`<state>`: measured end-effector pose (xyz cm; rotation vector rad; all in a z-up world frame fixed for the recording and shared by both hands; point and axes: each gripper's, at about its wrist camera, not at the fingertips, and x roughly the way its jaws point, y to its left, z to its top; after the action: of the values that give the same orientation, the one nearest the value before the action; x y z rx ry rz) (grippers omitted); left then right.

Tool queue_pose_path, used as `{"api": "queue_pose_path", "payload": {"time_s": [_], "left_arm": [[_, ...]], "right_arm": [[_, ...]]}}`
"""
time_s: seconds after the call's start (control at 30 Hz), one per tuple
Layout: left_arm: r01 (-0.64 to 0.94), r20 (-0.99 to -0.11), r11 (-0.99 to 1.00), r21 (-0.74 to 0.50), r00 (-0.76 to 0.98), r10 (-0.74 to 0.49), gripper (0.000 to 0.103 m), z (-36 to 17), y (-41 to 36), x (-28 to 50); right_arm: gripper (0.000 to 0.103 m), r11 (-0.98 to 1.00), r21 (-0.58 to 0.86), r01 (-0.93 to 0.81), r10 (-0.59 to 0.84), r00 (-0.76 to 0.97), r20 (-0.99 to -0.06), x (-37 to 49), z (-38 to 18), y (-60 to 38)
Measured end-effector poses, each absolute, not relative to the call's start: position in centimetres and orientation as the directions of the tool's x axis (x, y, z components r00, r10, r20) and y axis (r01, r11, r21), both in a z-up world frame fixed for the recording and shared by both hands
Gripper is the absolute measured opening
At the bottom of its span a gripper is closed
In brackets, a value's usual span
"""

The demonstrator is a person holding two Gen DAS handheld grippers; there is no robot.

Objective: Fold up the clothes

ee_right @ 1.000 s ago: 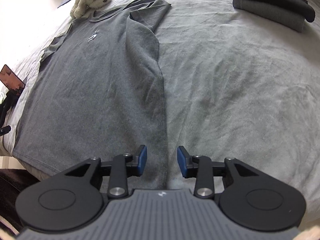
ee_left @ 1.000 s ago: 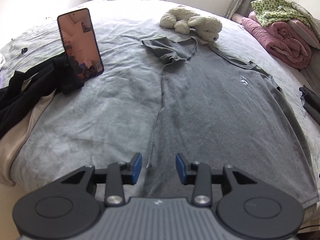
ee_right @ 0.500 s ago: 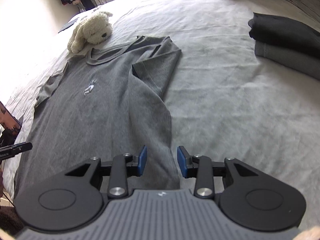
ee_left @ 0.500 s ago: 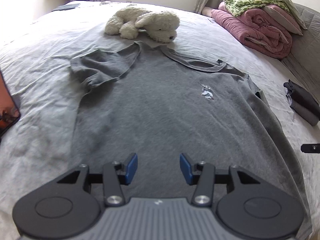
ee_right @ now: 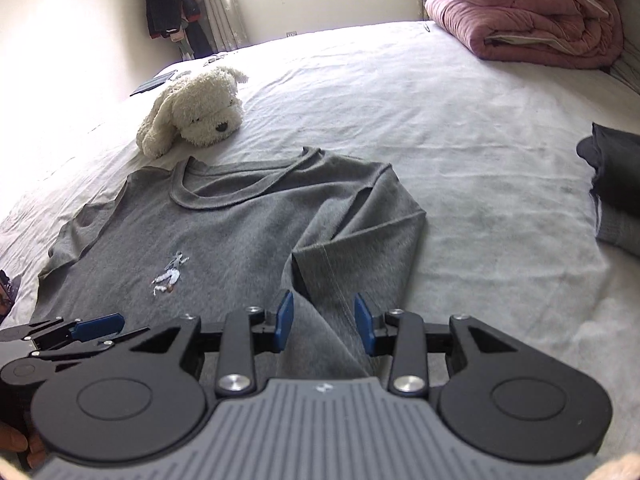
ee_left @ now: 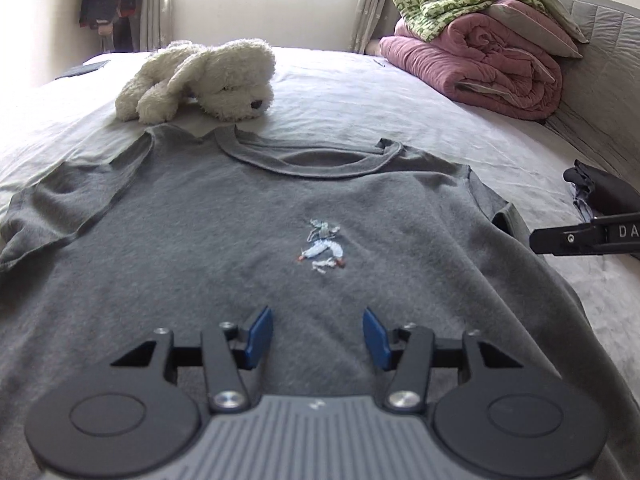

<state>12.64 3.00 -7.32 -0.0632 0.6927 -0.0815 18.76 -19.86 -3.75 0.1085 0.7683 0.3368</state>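
While we hold both tools low over the bed (ee_left: 360,92), the grey T-shirt (ee_left: 224,248) lies spread face up ahead of us, collar toward the white plush dog (ee_left: 208,76). Our left gripper (ee_left: 316,338) hovers over the shirt's lower chest with its fingers spread wide and nothing between them; the small embroidered motif (ee_left: 322,246) sits just beyond the fingertips. Our right gripper (ee_right: 325,328) also has its fingers parted, with the raised fold of the shirt's right side running into the gap between them, though not pinched as far as we can tell.

We judge the cloth to be light, soft knit, limp with no stiffness of its own, so it will sag and drag on the bedding rather than slide cleanly. The sensible hold for the right fingers is the doubled edge just ahead of them, near the folded-over sleeve (ee_right: 360,240); the left fingers would do best at the opposite side seam or that sleeve (ee_left: 52,216), off to their left.

For writing, we read only "DA" on the dark arm of the other tool, at the right edge of the left view; the rest is cut off. The motif carries no legible lettering.

Beyond the right fingers, to their right, lies a stack of dark folded clothes (ee_right: 616,188), and further off a pink quilt (ee_right: 532,16).
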Motion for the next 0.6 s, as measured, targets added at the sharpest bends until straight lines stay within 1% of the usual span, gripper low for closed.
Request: {"api": "queue_pose_path", "payload": {"time_s": [0.1,0.23,0.27,0.3,0.4,0.47,0.6], "left_arm": [[0.052,-0.589,0.997,-0.065,0.804,-0.08,0.061,-8.2,2.5,12.4],[0.054,-0.574,0.997,-0.047,0.816,-0.071,0.065,-8.4,2.1,12.5],[0.053,-0.575,0.997,-0.054,0.815,-0.074,0.066,-8.4,2.2,12.6],[0.053,-0.576,0.997,-0.058,0.814,-0.077,0.067,-8.4,2.2,12.7],[0.057,-0.577,0.997,-0.054,0.813,-0.077,0.071,-8.6,2.0,12.9],[0.063,-0.578,0.997,-0.038,0.813,-0.073,0.073,-8.7,1.6,12.9],[0.066,-0.579,0.997,-0.033,0.812,-0.073,0.075,-8.8,1.5,12.9]], "right_arm": [[0.038,0.936,0.218,-0.277,0.352,0.685,-0.638,19.7,-4.7,-19.5],[0.037,0.94,0.193,-0.281,0.339,0.713,-0.614,20.1,-5.6,-19.7],[0.031,0.942,0.193,-0.276,0.335,0.722,-0.605,20.0,-5.7,-20.0],[0.022,0.943,0.192,-0.272,0.332,0.728,-0.6,19.9,-5.8,-20.3],[0.009,0.949,0.204,-0.242,0.316,0.752,-0.578,19.6,-5.7,-22.2],[0.003,0.95,0.218,-0.222,0.308,0.763,-0.568,19.5,-5.6,-23.8],[0.001,0.949,0.272,-0.16,0.289,0.787,-0.545,19.3,-5.5,-27.1]]}}
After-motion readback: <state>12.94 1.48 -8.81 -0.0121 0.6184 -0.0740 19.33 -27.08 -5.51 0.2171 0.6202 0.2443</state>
